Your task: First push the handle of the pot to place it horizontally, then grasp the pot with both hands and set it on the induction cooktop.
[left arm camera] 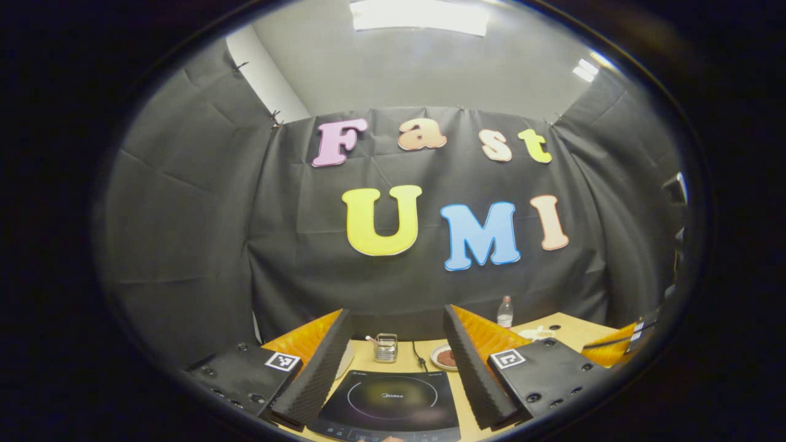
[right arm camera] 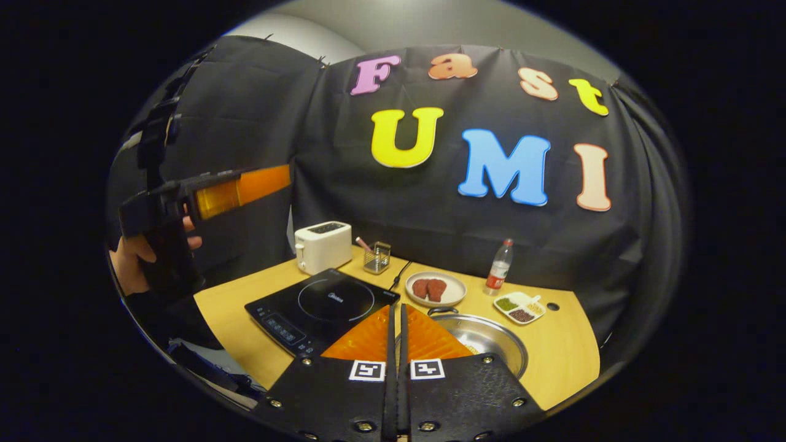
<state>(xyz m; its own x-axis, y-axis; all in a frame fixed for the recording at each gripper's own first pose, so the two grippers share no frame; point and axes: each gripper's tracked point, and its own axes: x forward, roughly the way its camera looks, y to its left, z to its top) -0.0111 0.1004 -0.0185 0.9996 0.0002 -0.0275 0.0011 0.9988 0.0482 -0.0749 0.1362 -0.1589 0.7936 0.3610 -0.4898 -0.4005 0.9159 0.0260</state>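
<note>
**Pot beside cooktop, both tongs raised and empty**

Light wooden bench [right arm camera: 556, 350] with a rounded edge, inside a booth with black cloth walls [right arm camera: 245, 110]; pale ceiling with a bright light panel [left arm camera: 420, 15] in the left gripper view.

In the right gripper view, the flat glossy black induction cooktop [right arm camera: 319, 304] sits at centre-left with a thin ring printed on it. The shiny round steel pot [right arm camera: 488, 337] stands on the bench at 3 o'clock of the cooktop, just beside it; its near-left part is hidden behind the right tongs [right arm camera: 396, 331], and the handle is hard to make out. Right tongs are pressed together with nothing between.

At the back: boxy white toaster [right arm camera: 323, 245] at 11 o'clock of the cooktop, small wire-mesh holder [right arm camera: 376, 258] at 12, white round plate with two reddish pieces [right arm camera: 436, 288] at 2. Clear plastic bottle [right arm camera: 498, 267] and white divided dish [right arm camera: 521, 307] further right. Black cord [right arm camera: 400, 273] runs back from the cooktop.

Left tongs [left arm camera: 398, 362] are spread wide apart, empty, above the cooktop, ribbed foam inner faces showing. From the right gripper view they sit at 9 o'clock, held by a hand [right arm camera: 132, 258], partly cut off.
</note>
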